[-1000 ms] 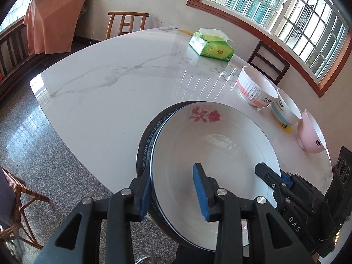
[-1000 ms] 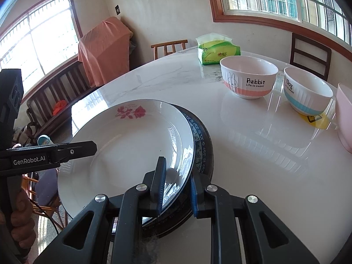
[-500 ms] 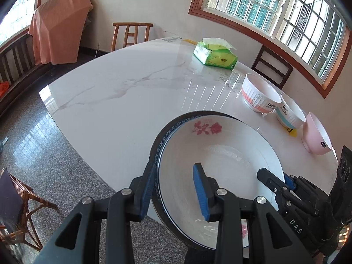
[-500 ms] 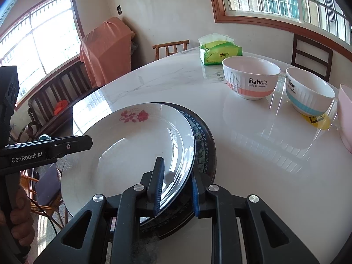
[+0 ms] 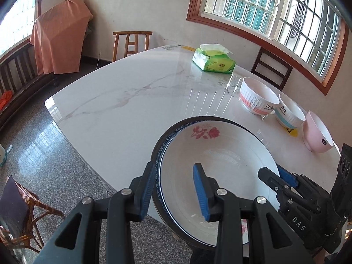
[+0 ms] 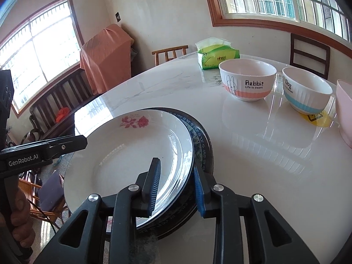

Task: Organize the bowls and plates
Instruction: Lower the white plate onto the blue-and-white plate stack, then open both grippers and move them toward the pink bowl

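Observation:
A white plate with a red rose (image 5: pixel 220 160) (image 6: pixel 136 154) lies stacked on a dark blue-patterned plate (image 5: pixel 158 151) (image 6: pixel 202 140). The stack hangs over the near edge of the marble table (image 5: pixel 136 101) (image 6: pixel 253 154). My left gripper (image 5: pixel 173 189) straddles the stack's left rim. My right gripper (image 6: pixel 177 186) straddles its right rim and shows in the left wrist view (image 5: pixel 283 180). Both are shut on the plates. Three bowls stand at the right: the Rabbit bowl (image 6: pixel 247 81), the Dog bowl (image 6: pixel 305 92) and a pink bowl (image 5: pixel 316 132).
A green tissue pack (image 5: pixel 213 59) (image 6: pixel 216 56) lies at the table's far side. Wooden chairs (image 5: pixel 131 44) (image 6: pixel 309 52) stand around the table. A rattan chair (image 5: pixel 24 215) stands on the floor at the lower left. An orange cloth (image 6: pixel 105 57) covers furniture by the wall.
Both grippers have drawn the plate stack back toward the table's near edge, so more of it hangs off the table. The bowls have not moved.

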`<action>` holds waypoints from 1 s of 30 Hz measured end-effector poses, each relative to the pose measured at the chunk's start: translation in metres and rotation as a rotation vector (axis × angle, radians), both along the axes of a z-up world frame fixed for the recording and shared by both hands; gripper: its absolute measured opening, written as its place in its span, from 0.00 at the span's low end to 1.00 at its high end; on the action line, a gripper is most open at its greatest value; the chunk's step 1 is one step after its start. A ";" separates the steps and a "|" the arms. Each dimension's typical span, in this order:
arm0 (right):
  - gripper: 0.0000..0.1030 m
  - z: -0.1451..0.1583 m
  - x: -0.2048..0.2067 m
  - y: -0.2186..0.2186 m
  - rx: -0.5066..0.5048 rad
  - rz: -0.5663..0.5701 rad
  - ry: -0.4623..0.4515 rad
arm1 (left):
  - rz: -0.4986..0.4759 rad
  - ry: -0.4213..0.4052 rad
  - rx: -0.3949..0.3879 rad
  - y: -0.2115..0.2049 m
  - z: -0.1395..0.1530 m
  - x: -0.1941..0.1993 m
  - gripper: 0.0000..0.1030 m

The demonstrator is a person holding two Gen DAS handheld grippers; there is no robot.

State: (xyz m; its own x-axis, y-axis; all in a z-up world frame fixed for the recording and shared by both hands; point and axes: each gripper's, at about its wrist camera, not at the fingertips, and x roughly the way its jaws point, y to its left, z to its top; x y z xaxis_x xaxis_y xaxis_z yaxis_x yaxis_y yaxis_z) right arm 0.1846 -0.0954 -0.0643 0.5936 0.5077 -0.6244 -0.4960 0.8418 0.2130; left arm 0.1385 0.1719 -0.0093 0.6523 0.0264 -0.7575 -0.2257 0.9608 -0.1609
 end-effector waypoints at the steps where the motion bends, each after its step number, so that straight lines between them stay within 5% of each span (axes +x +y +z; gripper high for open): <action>1: 0.33 0.001 -0.001 -0.002 0.011 -0.005 -0.008 | -0.001 0.001 -0.002 -0.001 0.000 0.000 0.35; 5: 0.41 0.005 -0.005 -0.008 0.039 -0.039 -0.041 | -0.005 0.013 0.005 -0.005 -0.003 -0.001 0.35; 10: 0.74 0.012 -0.010 -0.027 0.121 -0.110 -0.096 | -0.007 0.029 0.019 -0.009 -0.005 -0.005 0.36; 13: 0.83 0.013 -0.008 -0.038 0.167 -0.135 -0.092 | -0.008 0.036 0.027 -0.012 -0.004 -0.008 0.37; 30: 0.86 0.005 -0.007 -0.112 0.357 -0.366 -0.024 | -0.037 0.055 0.068 -0.034 0.006 -0.034 0.42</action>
State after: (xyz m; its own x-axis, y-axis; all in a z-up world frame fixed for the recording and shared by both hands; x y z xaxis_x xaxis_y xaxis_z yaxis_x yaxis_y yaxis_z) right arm 0.1777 -0.2079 -0.0597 0.7844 0.4432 -0.4340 -0.1906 0.8380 0.5112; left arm 0.1041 0.1383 -0.0032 0.6113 0.0552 -0.7895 -0.1962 0.9770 -0.0836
